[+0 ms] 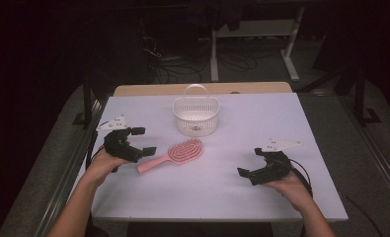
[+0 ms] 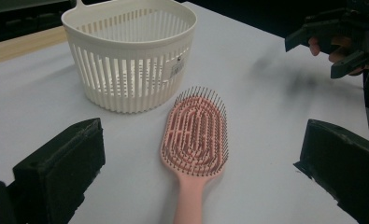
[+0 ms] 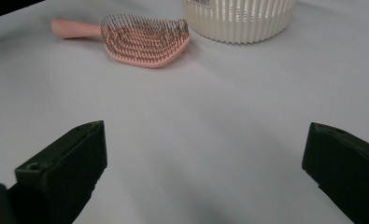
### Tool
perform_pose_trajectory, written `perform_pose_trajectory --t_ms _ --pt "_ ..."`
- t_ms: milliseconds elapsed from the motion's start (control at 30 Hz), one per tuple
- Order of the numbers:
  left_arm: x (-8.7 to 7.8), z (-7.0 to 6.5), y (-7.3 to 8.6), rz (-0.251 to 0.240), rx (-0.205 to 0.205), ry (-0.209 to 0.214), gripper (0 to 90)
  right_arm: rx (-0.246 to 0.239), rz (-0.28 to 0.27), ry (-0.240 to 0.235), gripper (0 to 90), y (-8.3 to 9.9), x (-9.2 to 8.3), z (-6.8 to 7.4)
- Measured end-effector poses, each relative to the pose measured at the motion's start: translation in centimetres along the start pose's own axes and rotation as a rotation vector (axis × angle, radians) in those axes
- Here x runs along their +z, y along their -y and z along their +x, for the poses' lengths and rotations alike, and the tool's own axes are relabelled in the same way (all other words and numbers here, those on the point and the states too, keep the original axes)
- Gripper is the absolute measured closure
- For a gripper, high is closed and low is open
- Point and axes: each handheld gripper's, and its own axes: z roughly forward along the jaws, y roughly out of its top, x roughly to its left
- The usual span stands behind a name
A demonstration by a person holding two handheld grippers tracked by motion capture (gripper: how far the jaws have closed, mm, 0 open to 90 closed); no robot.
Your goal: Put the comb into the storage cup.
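Pink hairbrush [image 1: 175, 154] untouched on table | left gripper [image 1: 141, 140] jaws wide, empty | right gripper [image 1: 250, 162] jaws wide, empty

At the centre of my high view lies a pink hairbrush [image 1: 177, 153], its oval head ridged with concentric loops and set with dark, fine bristles, as my left gripper view shows. Above it in the frame stands a cream-white basket [image 1: 196, 116], its wall a pattern of narrow vertical slats, a small pale label on one side. Both rest on a pale lavender-white table [image 1: 242, 133] with a tan wooden strip along its upper edge. My left gripper [image 1: 138, 140] and right gripper [image 1: 249, 162] are matte black, each topped by a light grey plate. The surroundings are near black.
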Motion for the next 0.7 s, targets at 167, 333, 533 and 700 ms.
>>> perform_pose_trajectory --t_ms 167,333,533,700 --pt "0.2 0.1 -0.4 0.0 0.004 0.004 0.1 0.002 0.0 0.0 0.0 0.0 0.0 0.0" --pt "0.3 0.3 -0.8 -0.002 0.003 0.013 0.1 0.004 0.001 0.001 0.0 0.0 0.0 -0.1" --pt "0.4 0.5 -1.2 -0.006 0.005 0.018 0.1 0.004 0.001 0.0 0.0 0.0 0.0 -0.1" --pt "0.7 0.6 -1.6 -0.008 0.011 0.021 0.1 0.006 -0.003 0.001 0.0 0.0 0.0 -0.1"
